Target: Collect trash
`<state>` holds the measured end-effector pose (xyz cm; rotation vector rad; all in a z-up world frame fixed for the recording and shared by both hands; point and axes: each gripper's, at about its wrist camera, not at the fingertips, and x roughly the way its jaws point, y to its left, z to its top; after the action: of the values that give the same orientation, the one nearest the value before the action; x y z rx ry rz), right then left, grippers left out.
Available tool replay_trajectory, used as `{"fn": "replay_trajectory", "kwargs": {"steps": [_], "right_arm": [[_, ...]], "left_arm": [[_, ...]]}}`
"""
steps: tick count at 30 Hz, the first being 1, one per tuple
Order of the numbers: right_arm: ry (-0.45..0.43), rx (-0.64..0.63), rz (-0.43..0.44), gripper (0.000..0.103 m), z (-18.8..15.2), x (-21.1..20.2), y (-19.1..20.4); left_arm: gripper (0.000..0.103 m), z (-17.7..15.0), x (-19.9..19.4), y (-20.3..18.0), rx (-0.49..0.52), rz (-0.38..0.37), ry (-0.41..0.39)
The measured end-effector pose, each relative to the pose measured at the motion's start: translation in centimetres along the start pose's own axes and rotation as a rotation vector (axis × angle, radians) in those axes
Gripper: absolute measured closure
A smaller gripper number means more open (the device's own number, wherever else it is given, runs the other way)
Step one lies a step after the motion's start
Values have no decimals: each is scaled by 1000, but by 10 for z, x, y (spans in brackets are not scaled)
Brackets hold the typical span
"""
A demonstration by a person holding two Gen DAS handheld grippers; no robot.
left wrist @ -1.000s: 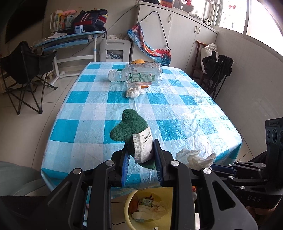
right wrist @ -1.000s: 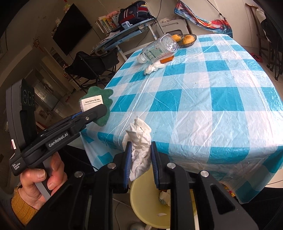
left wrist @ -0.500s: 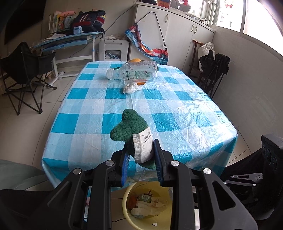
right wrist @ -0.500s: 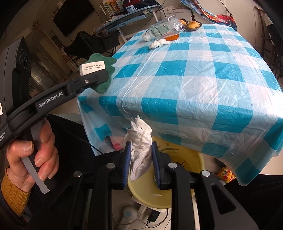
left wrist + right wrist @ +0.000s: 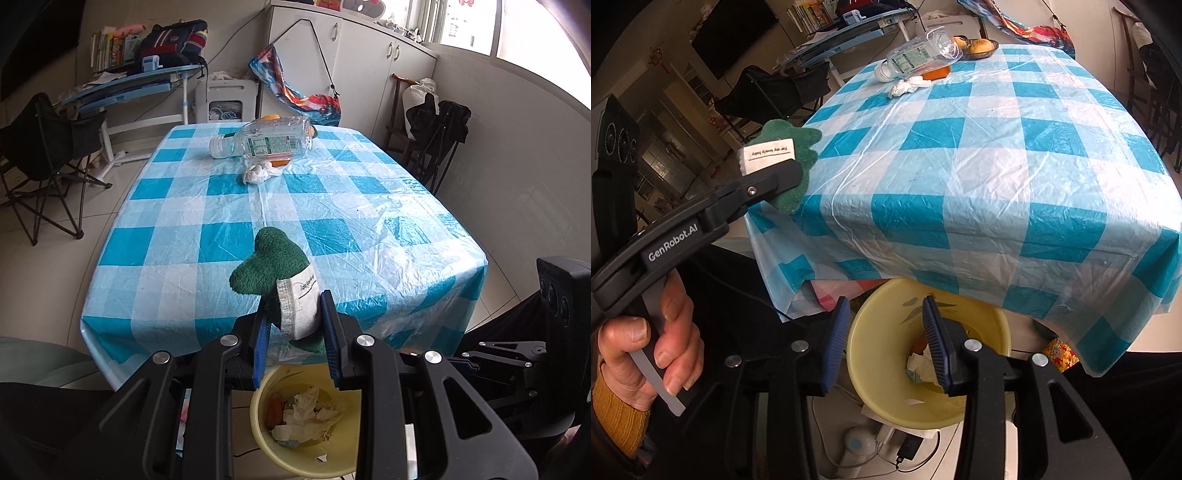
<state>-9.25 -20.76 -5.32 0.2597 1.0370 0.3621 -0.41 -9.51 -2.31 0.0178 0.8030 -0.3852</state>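
- Left wrist view: left gripper [image 5: 293, 338] is clamped on a green cloth [image 5: 271, 264] with a white label, held over the near edge of the table [image 5: 369, 221]
- Yellow bin [image 5: 306, 424] stands on the floor directly below this grip, already holding crumpled tissue and other scraps
- Far end of the table carries a clear plastic bottle [image 5: 271, 142] lying on its side, a crumpled tissue [image 5: 256, 172] just in front of it and an orange object under the bottle; these are well apart from both tools
- Right wrist view: right gripper [image 5: 884, 343] hangs over the mouth of the yellow bin, its jaws opening with nothing between them; white tissue lies in the bin below
- A hand [image 5: 646, 354] in a mustard sleeve grips the handle of the left tool at the table's near corner, cloth and label in its pads
- Judged risk: if the cloth is released where it is, it may catch the bin rim or the hanging tablecloth and land on the floor
- Judged risk: the bottle rests on a round object and may roll away when nudged, since its smooth wide body offers a poor hold
- Judged risk: the two tools are close together above the bin and could knock each other
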Motion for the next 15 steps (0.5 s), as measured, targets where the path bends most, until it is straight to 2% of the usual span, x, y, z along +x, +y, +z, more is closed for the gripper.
{"fn": "replay_trajectory", "kwargs": {"steps": [4,8,12,15], "right_arm": [[-58,37,-21,57,4,-9,-7],[-140,63,-49,51,9,-22,-11],[-199,54,-69,47,15,-30,-10],[-214,53,-78,47,18,-29,-9]], "left_arm": [[77,-8,5,-8,23,-32,55],[73,-24,12,-25,101,-47,140],[64,-32,8,-37,176,-2,132],[56,-30,3,-34,162,14,105]]}}
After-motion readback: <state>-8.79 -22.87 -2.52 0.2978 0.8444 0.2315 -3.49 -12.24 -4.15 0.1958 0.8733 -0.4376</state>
